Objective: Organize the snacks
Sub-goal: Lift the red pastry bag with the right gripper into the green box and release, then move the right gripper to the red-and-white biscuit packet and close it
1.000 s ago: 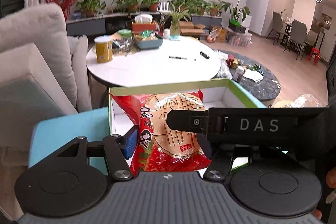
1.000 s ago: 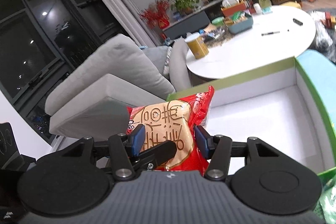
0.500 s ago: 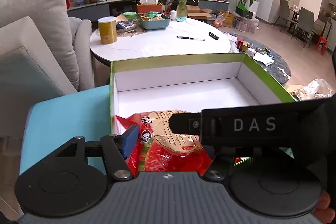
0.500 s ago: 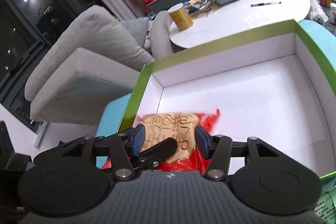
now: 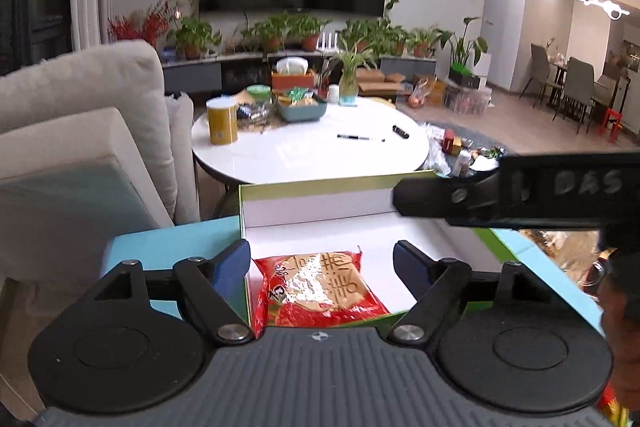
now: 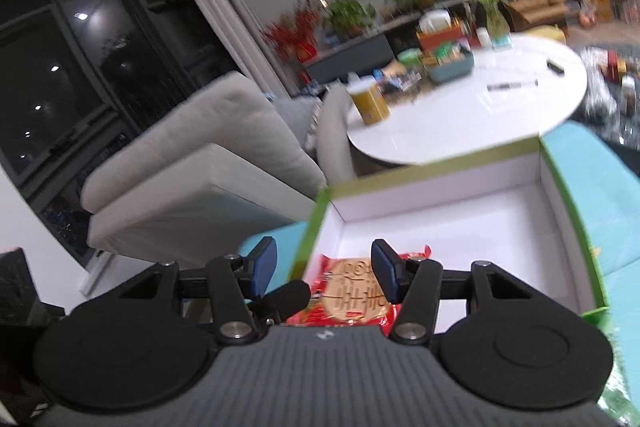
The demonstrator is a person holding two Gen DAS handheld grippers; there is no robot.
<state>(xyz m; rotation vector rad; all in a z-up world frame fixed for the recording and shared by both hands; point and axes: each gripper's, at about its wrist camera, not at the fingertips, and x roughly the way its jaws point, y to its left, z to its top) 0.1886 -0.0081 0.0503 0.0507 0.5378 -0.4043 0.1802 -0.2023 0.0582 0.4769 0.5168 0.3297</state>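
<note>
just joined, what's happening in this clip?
A person with a handheld gripper in each hand is packing snacks into a box. The red snack bag lies flat in the near left corner of the green-rimmed white box, which rests on a light blue surface. Both the left gripper and the right gripper are open above the bag, not touching it. The box appears otherwise unfilled.
</note>
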